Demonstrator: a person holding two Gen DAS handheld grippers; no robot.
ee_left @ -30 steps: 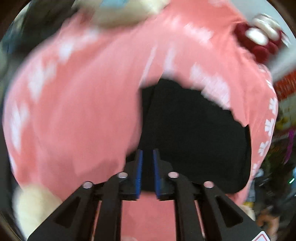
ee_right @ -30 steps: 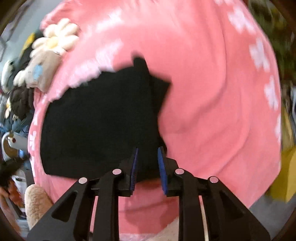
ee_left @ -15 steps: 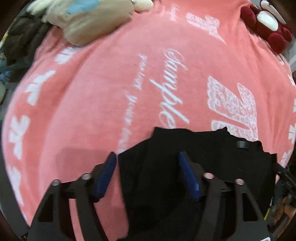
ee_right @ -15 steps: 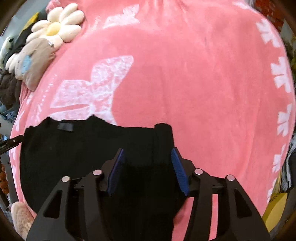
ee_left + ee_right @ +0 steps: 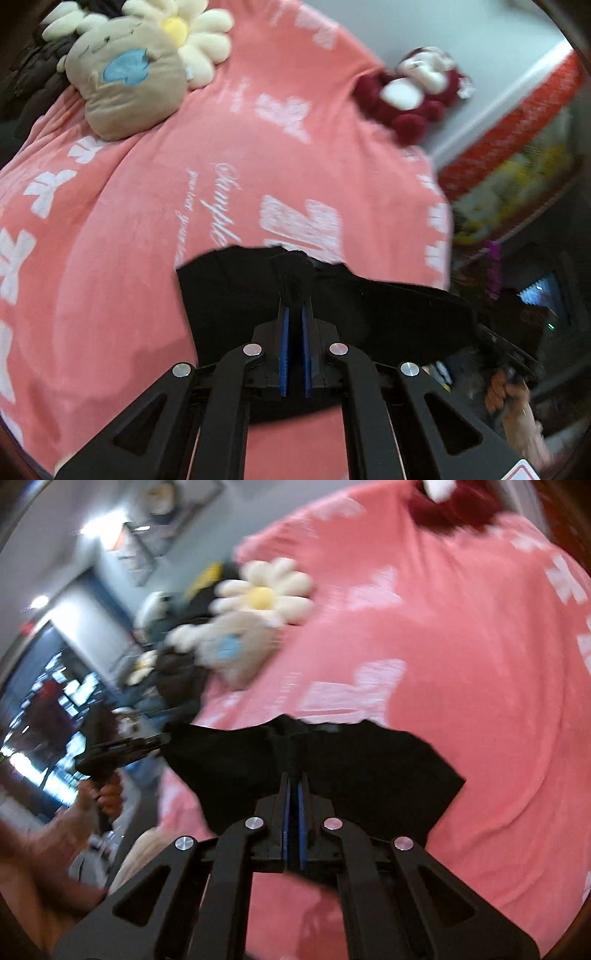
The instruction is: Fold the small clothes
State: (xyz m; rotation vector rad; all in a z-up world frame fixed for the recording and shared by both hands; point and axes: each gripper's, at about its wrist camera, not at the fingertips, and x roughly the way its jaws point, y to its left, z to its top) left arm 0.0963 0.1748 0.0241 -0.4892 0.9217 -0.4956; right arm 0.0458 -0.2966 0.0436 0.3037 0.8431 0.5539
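Observation:
A small black garment [image 5: 236, 295] is held up above a pink blanket [image 5: 122, 206] with white bows and script. My left gripper [image 5: 294, 314] is shut on a bunched fold of its edge. My right gripper [image 5: 294, 781] is shut on the garment [image 5: 373, 768] at its other end. The cloth hangs stretched between the two grippers. In the right wrist view the left gripper's body [image 5: 122, 751] shows at the garment's left end. In the left wrist view the right gripper's body [image 5: 506, 350] shows at the far right.
A beige plush pillow with a blue patch [image 5: 129, 77] and a daisy plush [image 5: 192, 33] lie at the blanket's far left. A dark red plush [image 5: 417, 92] lies at the far right. A dark pile of clothes [image 5: 177, 672] sits beside the blanket.
Both grippers were open over the black garment lying on the blanket half a second ago. Both have shut on it and lifted it off the blanket.

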